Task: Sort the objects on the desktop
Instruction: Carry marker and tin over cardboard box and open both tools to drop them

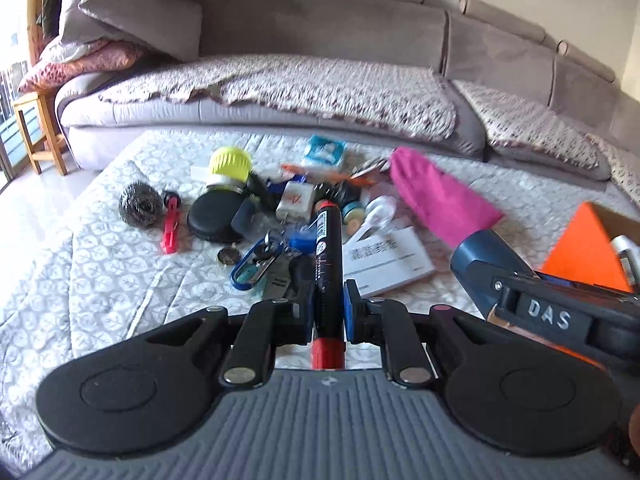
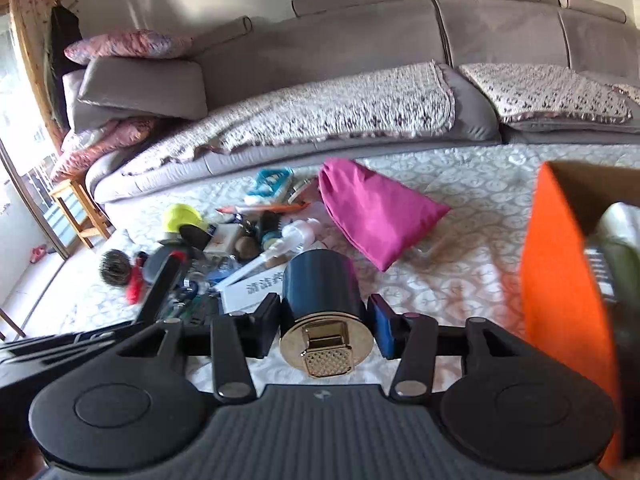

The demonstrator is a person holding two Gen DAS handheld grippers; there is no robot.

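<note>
Left gripper point(image 1: 328, 300) pinches the black marker pen with red ends point(image 1: 329, 256) across its barrel, with the pen lying along the line of the fingers so that one red end points back at the camera and the other out over the pile. Holding it mid-barrel keeps it balanced and, in my judgement, ready to be dropped lengthwise into a container.

Your right gripper point(image 2: 323, 322) is closed on the dark blue cylinder with a gold end cap point(image 2: 320, 292), one pad on each side of the round body; the gold cap faces the camera. Grip on a smooth round wall can slip, so keep the squeeze steady (the cylinder's weight cannot be judged here).

Both items are lifted clear of the white quilted table cover point(image 2: 460, 280). Unsorted things lie together at the middle of it: a steel wool scourer point(image 1: 140, 203), a yellow ribbed cap point(image 1: 230, 163), a round black zip case point(image 1: 216, 219), a white printed booklet point(image 1: 390, 264) and a magenta cloth pouch point(image 2: 372, 210).

The orange cardboard box point(image 2: 560, 280) stands at the right edge, just beside your right gripper. Its top is open. Inside it, a greenish object and something pale are visible, but they are too blurred to identify. Judged from this, the box is the likely destination for the cylinder.
</note>
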